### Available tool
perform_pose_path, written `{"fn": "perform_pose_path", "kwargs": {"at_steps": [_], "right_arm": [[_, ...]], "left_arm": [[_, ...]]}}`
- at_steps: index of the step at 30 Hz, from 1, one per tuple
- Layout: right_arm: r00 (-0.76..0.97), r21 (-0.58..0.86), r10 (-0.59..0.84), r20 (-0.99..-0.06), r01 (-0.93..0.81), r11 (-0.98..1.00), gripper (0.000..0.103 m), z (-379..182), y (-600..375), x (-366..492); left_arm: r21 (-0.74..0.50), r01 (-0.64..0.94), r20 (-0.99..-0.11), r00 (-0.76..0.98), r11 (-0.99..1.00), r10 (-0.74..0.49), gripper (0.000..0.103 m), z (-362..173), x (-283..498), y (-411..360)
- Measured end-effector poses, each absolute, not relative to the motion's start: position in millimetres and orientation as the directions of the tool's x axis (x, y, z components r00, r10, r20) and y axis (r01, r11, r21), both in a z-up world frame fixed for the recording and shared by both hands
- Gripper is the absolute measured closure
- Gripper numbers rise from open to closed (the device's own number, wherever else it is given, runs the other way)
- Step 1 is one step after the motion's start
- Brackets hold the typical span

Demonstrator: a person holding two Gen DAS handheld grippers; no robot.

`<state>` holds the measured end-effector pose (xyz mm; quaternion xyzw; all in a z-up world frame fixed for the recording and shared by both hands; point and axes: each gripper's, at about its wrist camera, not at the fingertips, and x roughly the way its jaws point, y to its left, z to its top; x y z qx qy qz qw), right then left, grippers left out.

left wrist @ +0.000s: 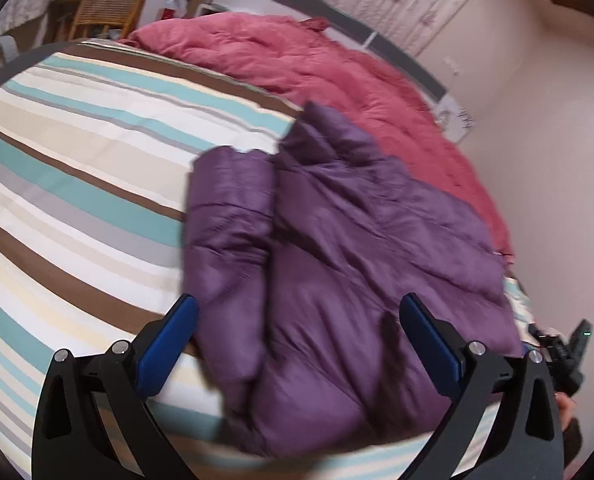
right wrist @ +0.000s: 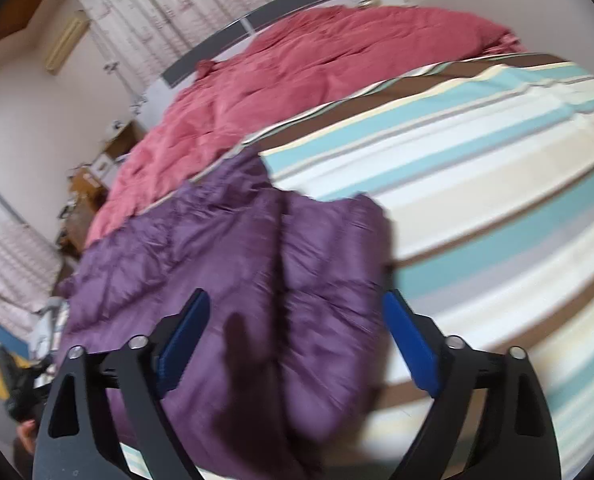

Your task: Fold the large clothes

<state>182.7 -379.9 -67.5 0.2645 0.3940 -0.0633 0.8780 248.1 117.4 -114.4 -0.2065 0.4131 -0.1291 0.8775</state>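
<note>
Purple jacket lies folded on the striped bed, next to a pink quilt. Left tool and right tool both point down at it, wide open, holding nothing.

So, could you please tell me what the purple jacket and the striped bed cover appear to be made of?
Purple jacket: probably a thin synthetic shell over padding; it has a slight sheen and puffy stitched sections.
Striped bed cover: probably woven cotton or a blend; it looks matte and flat, with printed or woven bands and faint creases. The blur leaves the weave unclear.
</note>
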Motion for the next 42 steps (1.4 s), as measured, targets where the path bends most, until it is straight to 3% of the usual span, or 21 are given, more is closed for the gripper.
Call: {"fn": "perform_pose_path", "kwargs": {"at_steps": [4,6,8,11,13,17,33,36,38,40,42], "right_arm": [[0.635,0.473,0.224,-0.74,0.253,0.844,0.013,-82,-380,187],[0.632,0.516,0.27,-0.726,0.242,0.822,0.014,-88,-378,190],[0.637,0.542,0.297,-0.712,0.228,0.809,0.04,-90,-375,191],[0.625,0.538,0.313,-0.715,0.205,0.818,0.065,-90,-371,188],[0.629,0.548,0.335,-0.702,0.177,0.817,0.075,-84,-371,184],[0.635,0.563,0.37,-0.678,0.125,0.817,0.086,-68,-367,174],[0.589,0.599,0.443,-0.676,0.089,0.796,0.088,-57,-364,91],[0.596,0.567,0.409,-0.691,0.095,0.818,0.08,-58,-365,89],[0.612,0.532,0.351,-0.709,0.138,0.835,0.054,-53,-371,90],[0.66,0.537,0.312,-0.684,0.165,0.827,0.043,-43,-382,87],[0.708,0.515,0.259,-0.657,0.17,0.84,0.042,-27,-390,86]], "left_arm": [[-0.439,0.1,-0.693,0.595,0.893,-0.407,0.004,-120,251,99],[-0.437,0.118,-0.701,0.576,0.892,-0.42,0.02,-123,254,91],[-0.432,0.123,-0.716,0.556,0.894,-0.422,0.054,-124,256,82],[-0.476,0.149,-0.705,0.524,0.866,-0.478,0.088,-121,253,76],[-0.485,0.182,-0.704,0.5,0.856,-0.505,0.092,-119,249,69],[-0.475,0.219,-0.702,0.491,0.852,-0.517,0.093,-112,233,67],[-0.498,0.272,-0.702,0.432,0.824,-0.567,0.093,-100,151,83],[-0.447,0.281,-0.72,0.451,0.849,-0.528,0.084,-98,147,80],[-0.418,0.268,-0.73,0.47,0.868,-0.496,0.064,-93,149,82],[-0.391,0.249,-0.725,0.51,0.886,-0.464,0.043,-82,145,90],[-0.343,0.228,-0.715,0.566,0.911,-0.41,0.038,-72,140,101]]}}
